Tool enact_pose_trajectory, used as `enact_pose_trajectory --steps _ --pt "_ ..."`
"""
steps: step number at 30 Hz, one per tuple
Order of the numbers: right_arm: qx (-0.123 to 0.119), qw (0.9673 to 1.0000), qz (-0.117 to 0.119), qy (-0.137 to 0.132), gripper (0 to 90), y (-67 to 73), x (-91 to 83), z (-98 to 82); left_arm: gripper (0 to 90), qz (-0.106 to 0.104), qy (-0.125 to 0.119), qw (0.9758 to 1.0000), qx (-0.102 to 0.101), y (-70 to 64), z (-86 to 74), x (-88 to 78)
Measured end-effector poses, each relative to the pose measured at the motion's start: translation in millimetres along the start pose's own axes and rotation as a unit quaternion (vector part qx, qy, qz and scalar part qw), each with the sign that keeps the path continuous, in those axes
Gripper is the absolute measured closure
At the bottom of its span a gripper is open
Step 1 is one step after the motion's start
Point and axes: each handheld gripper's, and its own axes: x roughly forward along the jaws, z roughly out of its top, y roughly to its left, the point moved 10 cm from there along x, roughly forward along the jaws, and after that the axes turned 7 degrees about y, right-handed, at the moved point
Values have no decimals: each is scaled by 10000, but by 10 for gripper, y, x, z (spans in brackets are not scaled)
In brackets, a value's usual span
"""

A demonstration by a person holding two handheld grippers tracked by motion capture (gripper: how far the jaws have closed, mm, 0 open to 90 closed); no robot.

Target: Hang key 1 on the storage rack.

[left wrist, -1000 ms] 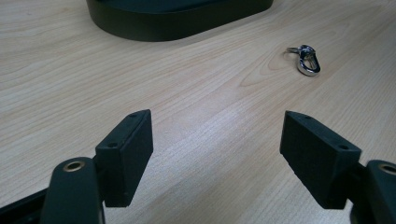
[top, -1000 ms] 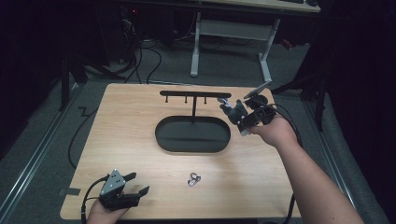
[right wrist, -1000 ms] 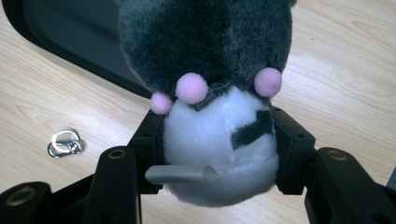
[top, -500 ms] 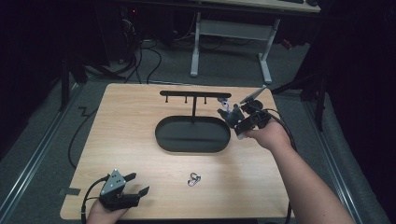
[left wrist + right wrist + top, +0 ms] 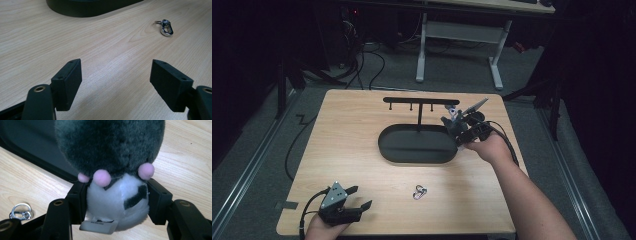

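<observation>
Between the right tongs (image 5: 117,202), plush toy (image 5: 112,170), grey end outward.

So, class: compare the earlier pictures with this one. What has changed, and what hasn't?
The right gripper, carrying the plush toy, has come down toward the right end of the black oval tray; its jaws have just been opening, the toy still between them. The left gripper, open, and the metal clip stayed put.
</observation>
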Motion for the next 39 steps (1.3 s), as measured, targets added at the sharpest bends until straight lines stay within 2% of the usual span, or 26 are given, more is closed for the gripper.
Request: enact_pose_trajectory --steps 4,7,13,15,21,25,26,29,31,33,34,35,36,37,38,39 --pt "-13 10000 21 16 412 3 76 6 263 -8 18 10000 35 -10 -1 4" --pt "26 10000 74 -42 344 3 115 22 262 -5 7 10000 30 -14 3 6" --pt "-114 9997 70 -189 341 54 80 -23 263 0 -12 10000 39 -16 13 5" --pt "-257 9993 11 -256 361 65 46 -111 263 4 -7 10000 57 -21 16 8" --pt "-333 9986 -29 -417 393 90 52 -320 279 -29 -4 10000 96 -56 30 10" --pt "-584 9958 -68 -696 429 160 99 -549 293 -25 14 10000 78 -75 34 12" --pt "-584 9958 -68 -696 429 160 99 -549 298 -25 14 10000 78 -75 34 12" --pt "-594 9940 -105 -916 439 178 155 -688 298 -14 15 10000 63 -85 47 18" --pt "-518 9920 8 -1147 444 202 225 -814 299 -2 20 10000 50 -100 57 23" --pt "-416 9875 23 -1517 457 197 319 -996 318 -17 40 10000 40 -118 56 29" --pt "-416 9875 23 -1517 457 197 319 -996 318 -25 52 10000 36 -127 55 32" --pt "-328 9828 111 -1812 467 189 368 -1119 353 -89 104 9999 19 -164 52 50" --pt "-328 9828 111 -1812 467 189 368 -1119 412 -89 104 9999 19 -164 52 50" --pt "-247 9801 141 -1966 472 186 383 -1185 412 -249 139 9996 20 -211 54 65" --pt "-242 9762 149 -2152 476 179 400 -1269 536 -296 161 9994 19 -237 58 77" --pt "-217 9742 161 -2241 475 180 410 -1324 578 -294 193 9994 6 -265 66 96"
